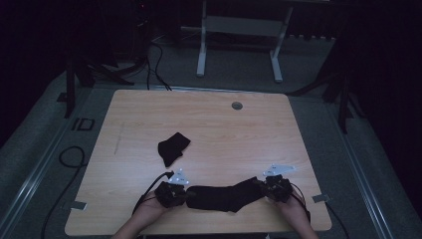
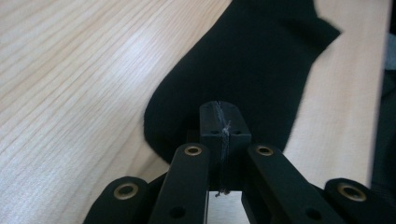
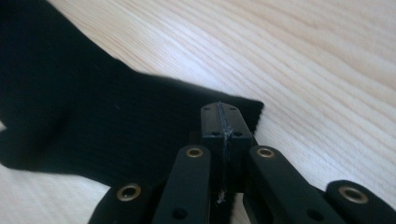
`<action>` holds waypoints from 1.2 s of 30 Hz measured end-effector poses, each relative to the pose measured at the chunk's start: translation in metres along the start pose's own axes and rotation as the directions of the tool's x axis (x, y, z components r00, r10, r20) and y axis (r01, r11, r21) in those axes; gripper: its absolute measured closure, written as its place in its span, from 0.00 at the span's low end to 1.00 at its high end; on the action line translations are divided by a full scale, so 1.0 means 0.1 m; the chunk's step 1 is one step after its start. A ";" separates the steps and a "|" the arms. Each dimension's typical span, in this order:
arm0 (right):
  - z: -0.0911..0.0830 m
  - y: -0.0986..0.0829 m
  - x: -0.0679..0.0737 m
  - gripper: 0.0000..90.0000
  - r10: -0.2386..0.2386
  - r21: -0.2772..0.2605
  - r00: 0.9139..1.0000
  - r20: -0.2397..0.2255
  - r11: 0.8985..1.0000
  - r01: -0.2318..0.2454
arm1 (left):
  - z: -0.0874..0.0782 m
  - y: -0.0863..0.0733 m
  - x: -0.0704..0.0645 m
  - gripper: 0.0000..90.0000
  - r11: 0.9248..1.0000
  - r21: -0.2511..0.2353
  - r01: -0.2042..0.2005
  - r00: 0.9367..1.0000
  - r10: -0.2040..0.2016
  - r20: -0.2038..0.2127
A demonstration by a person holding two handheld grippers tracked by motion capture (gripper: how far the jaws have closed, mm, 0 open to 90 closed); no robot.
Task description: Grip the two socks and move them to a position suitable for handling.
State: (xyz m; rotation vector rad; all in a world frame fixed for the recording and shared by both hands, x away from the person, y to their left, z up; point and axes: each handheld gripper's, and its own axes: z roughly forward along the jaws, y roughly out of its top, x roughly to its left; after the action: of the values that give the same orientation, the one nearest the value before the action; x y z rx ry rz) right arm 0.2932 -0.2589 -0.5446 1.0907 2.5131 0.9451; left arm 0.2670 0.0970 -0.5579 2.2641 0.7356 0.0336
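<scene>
Socks were what we had on the desk [image 1: 209, 119]: one long black sock [image 1: 226, 196] lay stretched along the near edge between our two grippers, and a second, folded black sock [image 1: 172, 147] sat apart from it, left of the desk's middle and farther in.

At the left end, our left gripper [image 1: 185, 195] had its jaws pressed together on the rounded toe end of the long sock [image 2: 243, 79]; in the left gripper view the pads met with no gap, and a few grey threads showed along the seam between them. At the right end, our right gripper [image 1: 263, 185] was clamped in the same way on the straight cuff edge [image 3: 140, 121] of that sock, jaws together over the fabric. The cloth lay flat on the wood between the two grips, slightly bowed toward the near edge.

The desk was pale wood grain with rounded corners, and a small grey round cap [image 1: 237, 105] sat near its far edge. Around it the room was dim. Grey carpet [image 1: 234, 64] covered the floor, black cables [image 1: 154, 62] trailed off the far left corner, a white desk frame [image 1: 239, 45] stood beyond the far edge, and dark stands rose at both sides.
</scene>
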 end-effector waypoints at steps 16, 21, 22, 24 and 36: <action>0.04 -0.10 0.08 0.99 0.027 -0.021 0.999 -0.026 0.999 -0.028 | -0.03 -0.03 0.23 1.00 1.000 0.009 0.004 1.000 -0.003 -0.029; 0.04 -0.10 0.08 0.99 0.031 -0.016 0.999 -0.029 0.999 -0.032 | -0.04 -0.04 0.23 1.00 1.000 0.005 0.014 1.000 -0.014 -0.025; 0.04 -0.09 0.09 0.99 0.030 -0.016 0.999 -0.027 0.999 -0.031 | -0.04 -0.04 0.23 1.00 1.000 0.008 0.014 1.000 -0.013 -0.024; 0.04 -0.09 0.09 0.99 0.031 -0.012 0.999 -0.026 0.999 -0.031 | -0.05 -0.04 0.22 1.00 1.000 0.004 0.015 1.000 -0.015 -0.021; -0.12 0.72 0.29 0.76 -0.081 -0.133 0.989 -0.121 0.989 0.065 | -0.62 -0.24 0.25 0.68 0.977 -0.198 0.081 0.992 -0.099 -0.082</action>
State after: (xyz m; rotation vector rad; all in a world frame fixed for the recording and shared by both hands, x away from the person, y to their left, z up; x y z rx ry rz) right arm 0.3081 -0.2071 -0.4876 0.9211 2.5299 1.1717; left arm 0.2611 0.1641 -0.5337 2.0522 0.8448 0.1602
